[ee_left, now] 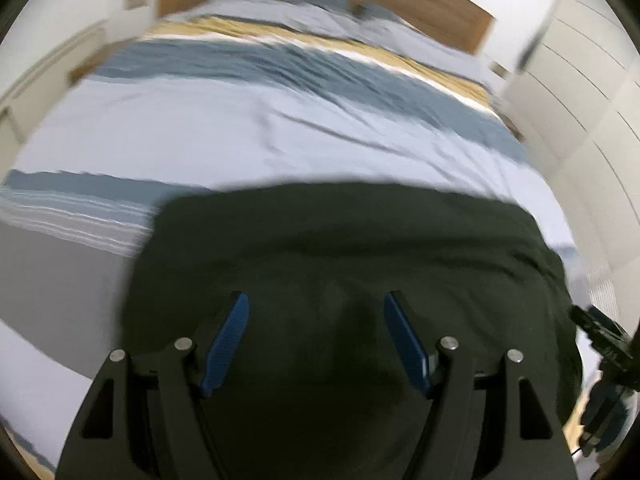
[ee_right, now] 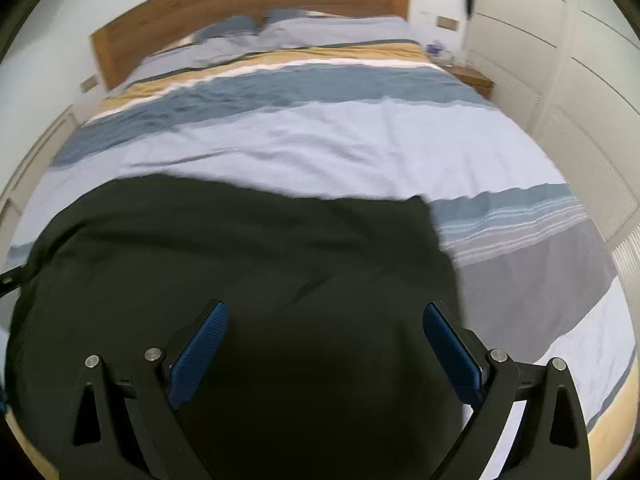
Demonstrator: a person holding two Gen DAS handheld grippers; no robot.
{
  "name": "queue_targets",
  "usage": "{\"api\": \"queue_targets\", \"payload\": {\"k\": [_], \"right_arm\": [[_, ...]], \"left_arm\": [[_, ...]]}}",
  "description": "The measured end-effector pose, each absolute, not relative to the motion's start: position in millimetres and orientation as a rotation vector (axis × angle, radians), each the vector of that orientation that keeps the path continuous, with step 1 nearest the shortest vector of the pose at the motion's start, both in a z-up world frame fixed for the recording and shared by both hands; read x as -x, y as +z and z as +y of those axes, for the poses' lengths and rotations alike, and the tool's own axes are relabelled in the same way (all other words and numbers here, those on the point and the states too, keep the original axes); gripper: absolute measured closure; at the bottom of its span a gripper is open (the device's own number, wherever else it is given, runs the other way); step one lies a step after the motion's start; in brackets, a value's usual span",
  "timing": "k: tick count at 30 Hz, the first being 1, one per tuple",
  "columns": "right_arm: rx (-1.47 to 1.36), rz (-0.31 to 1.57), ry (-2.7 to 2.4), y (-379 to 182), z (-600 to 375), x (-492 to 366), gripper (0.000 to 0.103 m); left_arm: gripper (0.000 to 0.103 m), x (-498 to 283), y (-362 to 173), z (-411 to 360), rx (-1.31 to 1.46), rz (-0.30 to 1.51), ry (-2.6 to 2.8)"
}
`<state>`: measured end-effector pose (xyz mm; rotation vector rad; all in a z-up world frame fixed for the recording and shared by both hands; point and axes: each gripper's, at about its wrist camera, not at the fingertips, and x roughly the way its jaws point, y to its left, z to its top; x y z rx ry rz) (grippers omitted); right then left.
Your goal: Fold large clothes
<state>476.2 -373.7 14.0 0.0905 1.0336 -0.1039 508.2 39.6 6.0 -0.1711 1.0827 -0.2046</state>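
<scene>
1. Left wrist view: the left gripper [ee_left: 316, 300] hovers above a dark green garment [ee_left: 340, 248], its blue pads [ee_left: 226, 344] set well apart with nothing pinched between them.
2. Right wrist view: the right gripper [ee_right: 324, 310] likewise stands wide open over the same dark cloth [ee_right: 240, 248], its pads [ee_right: 452, 350] clear of the fabric.
3. The garment lies spread flat on the near end of a bed [ee_right: 320, 140], over a duvet [ee_left: 240, 128] striped in pale lilac, blue, mustard and grey.
4. The cloth's far edge runs across the pale band of the duvet; one corner [ee_right: 420, 202] sits just beside the thin white stripes.
5. Pillows [ee_right: 280, 30] rest against a wooden headboard [ee_right: 248, 4] at the far end.
6. White wardrobe doors [ee_right: 560, 80] line one side of the room; a small wooden nightstand [ee_right: 474, 78] stands between them and the bed.
7. At the edge of the left wrist view, part of the other gripper's black frame [ee_left: 604, 340] shows beside the garment.
8. Both views are blurred; no container is in sight.
</scene>
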Motion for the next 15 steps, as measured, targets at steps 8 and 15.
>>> {"api": "queue_targets", "payload": {"k": [8, 15], "right_arm": [[-0.082, 1.100, -0.036, -22.5, -356.4, -424.6, 0.006], [-0.008, 1.005, -0.076, -21.6, -394.2, -390.5, 0.006]], "left_arm": [[0.034, -474.7, -24.2, 42.6, 0.145, 1.119, -0.173], [0.034, -422.7, -12.0, 65.5, 0.113, 0.997, -0.008]]}}
